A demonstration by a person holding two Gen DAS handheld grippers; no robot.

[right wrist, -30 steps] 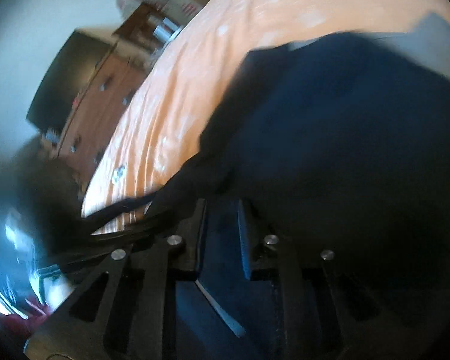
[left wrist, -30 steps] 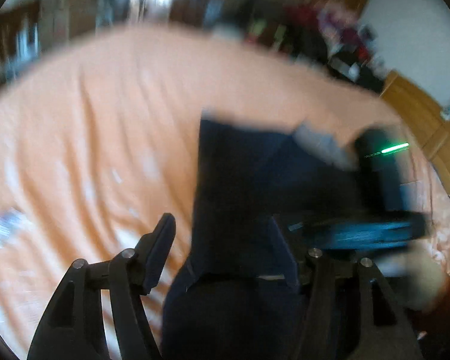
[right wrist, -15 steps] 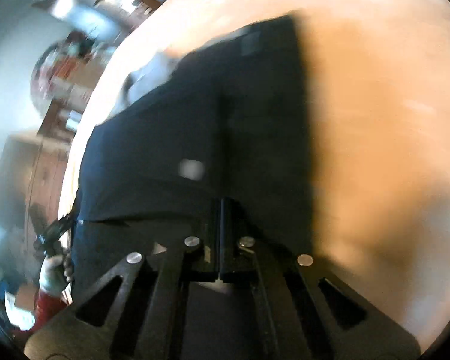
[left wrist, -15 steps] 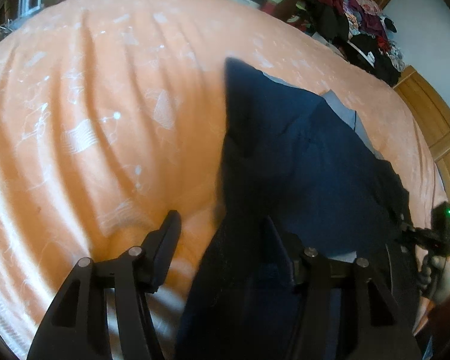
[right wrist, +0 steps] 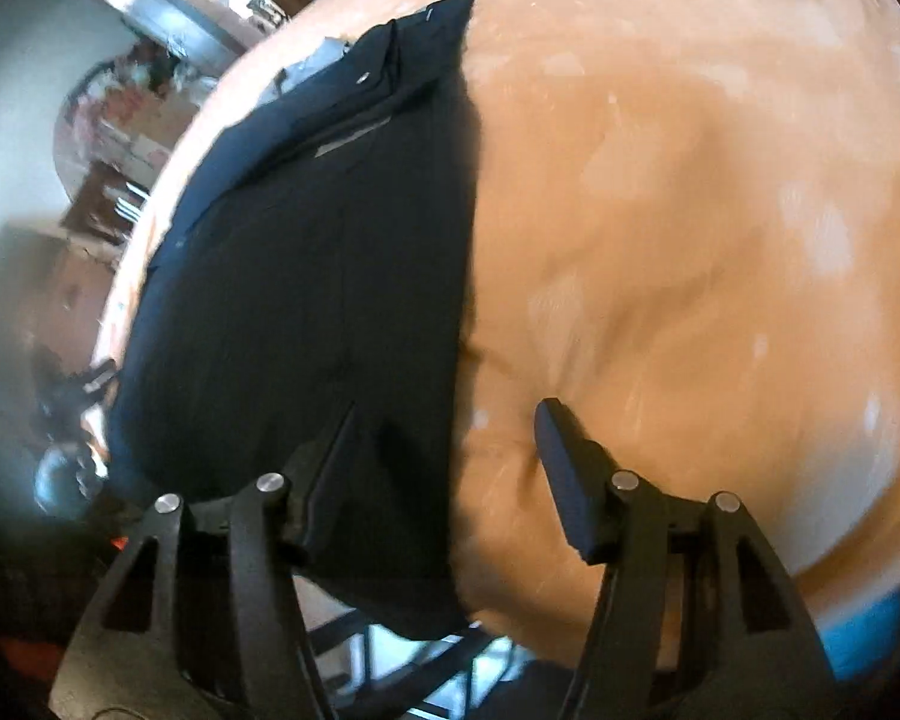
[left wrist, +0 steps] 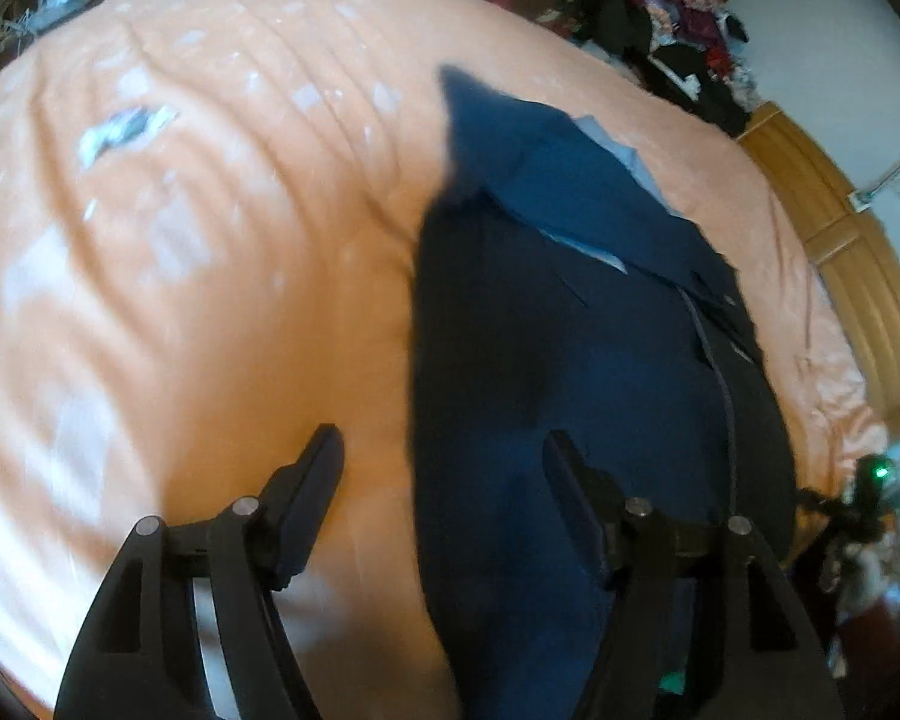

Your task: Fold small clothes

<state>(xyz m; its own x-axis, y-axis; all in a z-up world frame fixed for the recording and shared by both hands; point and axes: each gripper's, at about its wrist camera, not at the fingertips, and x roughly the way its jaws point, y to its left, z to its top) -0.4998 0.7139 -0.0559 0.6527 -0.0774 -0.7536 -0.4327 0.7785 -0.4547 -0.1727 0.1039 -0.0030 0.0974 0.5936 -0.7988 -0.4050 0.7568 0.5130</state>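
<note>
Your left claw (left wrist: pixel 441 465) and right claw (right wrist: pixel 444 438) both hung released, the dark trousers (left wrist: pixel 570 330) apparently lying flat on the bed (left wrist: pixel 180 270), lower-centre between their fingers.

left wrist: close above bed (left wrist: pixel 210 300) | right wrist: opposite side, same garment (right wrist: pixel 330 270)

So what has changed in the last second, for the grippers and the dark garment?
The right gripper, shut on the dark garment half a second ago, has opened and let it go. The left gripper stayed open. The garment, earlier lifted and moving, now lies flat on the orange bedspread.
</note>
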